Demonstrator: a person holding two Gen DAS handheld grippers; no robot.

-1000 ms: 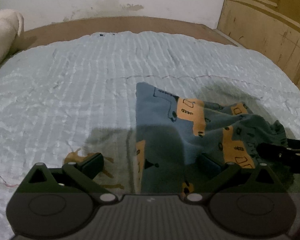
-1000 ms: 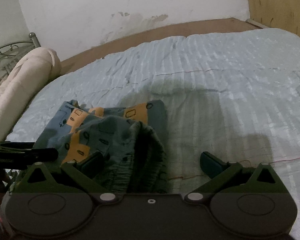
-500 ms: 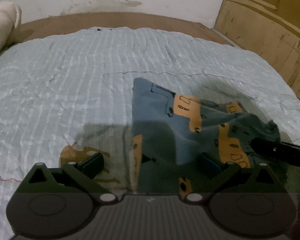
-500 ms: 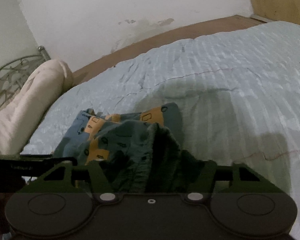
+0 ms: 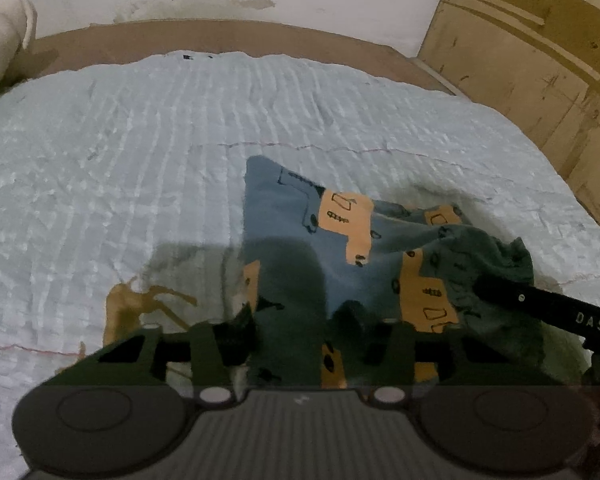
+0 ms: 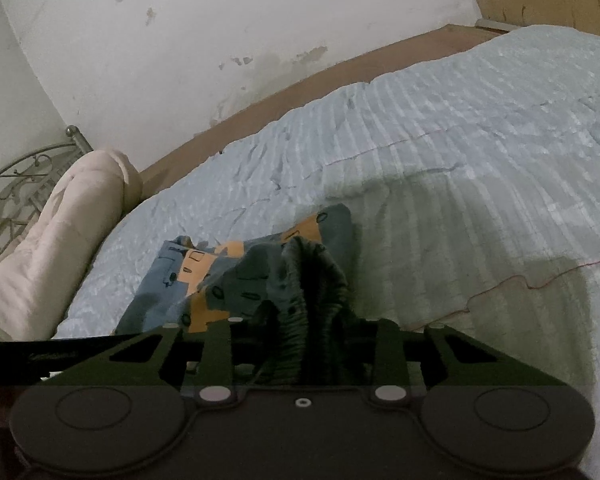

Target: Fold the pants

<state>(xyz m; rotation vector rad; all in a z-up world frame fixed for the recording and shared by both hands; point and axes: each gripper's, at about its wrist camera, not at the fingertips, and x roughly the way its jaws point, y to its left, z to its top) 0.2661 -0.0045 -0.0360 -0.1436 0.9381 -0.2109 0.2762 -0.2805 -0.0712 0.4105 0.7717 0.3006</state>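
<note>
Pants (image 5: 340, 240) bunched between both tools on the bed (image 5: 140, 160); left tool (image 5: 296, 332) and right tool (image 6: 304, 336) just closing, gripping fabric, angled downward.

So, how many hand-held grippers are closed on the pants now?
2. The left hand-held gripper pinches the pants at their near edge; the right hand-held gripper pinches the bunched dark waistband. Both jaws have just been closing.

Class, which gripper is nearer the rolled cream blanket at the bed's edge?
Left. The left gripper grips the blue patterned pants on the side nearer the rolled cream blanket; the right gripper grips their far side.
</note>
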